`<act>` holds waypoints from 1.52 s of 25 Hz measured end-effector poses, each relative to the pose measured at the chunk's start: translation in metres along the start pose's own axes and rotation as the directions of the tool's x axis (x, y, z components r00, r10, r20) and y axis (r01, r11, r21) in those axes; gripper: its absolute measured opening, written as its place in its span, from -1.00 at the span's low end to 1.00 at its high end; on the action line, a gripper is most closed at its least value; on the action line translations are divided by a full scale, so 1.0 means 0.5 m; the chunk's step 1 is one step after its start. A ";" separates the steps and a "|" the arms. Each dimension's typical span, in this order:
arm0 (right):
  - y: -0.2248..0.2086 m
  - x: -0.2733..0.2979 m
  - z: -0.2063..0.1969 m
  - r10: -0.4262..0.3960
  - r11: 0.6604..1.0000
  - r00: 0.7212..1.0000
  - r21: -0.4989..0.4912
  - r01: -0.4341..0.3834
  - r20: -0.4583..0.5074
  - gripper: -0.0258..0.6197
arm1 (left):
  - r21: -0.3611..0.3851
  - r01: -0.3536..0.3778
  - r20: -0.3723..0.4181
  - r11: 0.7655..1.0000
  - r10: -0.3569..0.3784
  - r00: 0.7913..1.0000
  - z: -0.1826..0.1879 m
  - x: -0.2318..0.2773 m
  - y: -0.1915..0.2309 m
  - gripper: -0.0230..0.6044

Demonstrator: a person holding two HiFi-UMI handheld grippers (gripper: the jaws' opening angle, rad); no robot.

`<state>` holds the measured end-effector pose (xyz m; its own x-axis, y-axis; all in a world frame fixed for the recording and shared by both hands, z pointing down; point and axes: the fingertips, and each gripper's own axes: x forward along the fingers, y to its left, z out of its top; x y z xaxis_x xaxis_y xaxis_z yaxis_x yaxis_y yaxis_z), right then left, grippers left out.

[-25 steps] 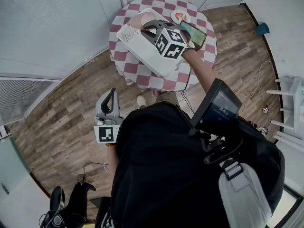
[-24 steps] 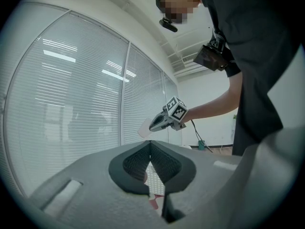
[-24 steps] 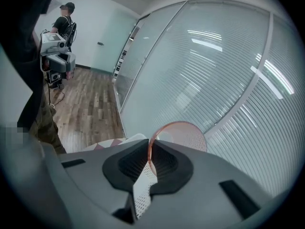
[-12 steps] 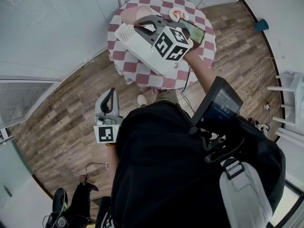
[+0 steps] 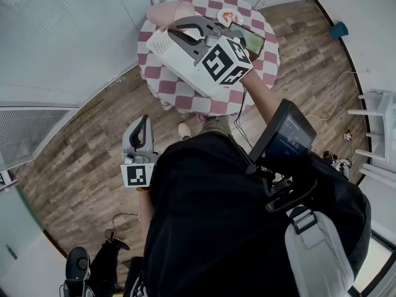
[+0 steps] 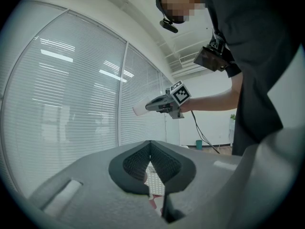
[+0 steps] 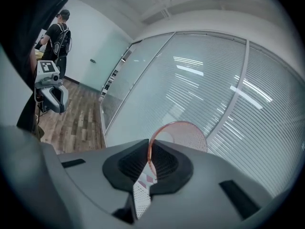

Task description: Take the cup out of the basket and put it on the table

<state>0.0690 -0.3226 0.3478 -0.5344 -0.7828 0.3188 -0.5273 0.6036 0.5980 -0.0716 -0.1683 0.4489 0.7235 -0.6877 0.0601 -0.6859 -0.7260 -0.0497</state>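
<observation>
Head view, read with both gripper views. Your right gripper (image 5: pixel 185 26) is clamped on the wall of the translucent pink cup (image 5: pixel 168 12), with the rim passing between its two pads. The cup is tilted onto its side in the grip. It is in the air, out of the white perforated basket (image 5: pixel 179 57), and seen over the far left edge of the round table (image 5: pixel 263 64) with its red-and-white checked cloth. The basket rests on the table's left half. A small round dish (image 5: pixel 230 18) and a flat green item (image 5: pixel 250 39) lie near the table's far right edge. Your left gripper (image 5: pixel 142 124) hangs over the wood-plank floor (image 5: pixel 80 166), well apart from the table. Its jaws are together with nothing between them.
</observation>
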 end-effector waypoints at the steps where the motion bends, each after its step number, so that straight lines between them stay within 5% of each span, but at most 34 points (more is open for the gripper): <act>1: -0.002 -0.005 0.008 -0.010 1.000 1.000 0.004 0.010 0.011 -0.84 | 0.000 0.002 -0.003 1.000 -0.002 1.000 0.000 -0.001 0.000 -0.91; 23: -0.017 -0.096 0.113 -0.099 0.993 0.977 0.089 0.083 0.190 -0.84 | 0.012 0.028 -0.002 1.000 -0.028 1.000 0.002 0.004 -0.005 -0.91; 38: 0.038 -0.133 0.147 -0.091 0.984 0.955 0.173 0.042 0.283 -0.84 | 0.014 0.038 0.007 0.999 -0.038 0.999 0.007 0.007 0.001 -0.91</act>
<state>0.0459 -0.2478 0.2842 -0.6493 -0.7594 0.0425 -0.6558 0.5873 0.4744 -0.0692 -0.1710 0.4457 0.7496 -0.6597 0.0545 -0.6569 -0.7515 -0.0613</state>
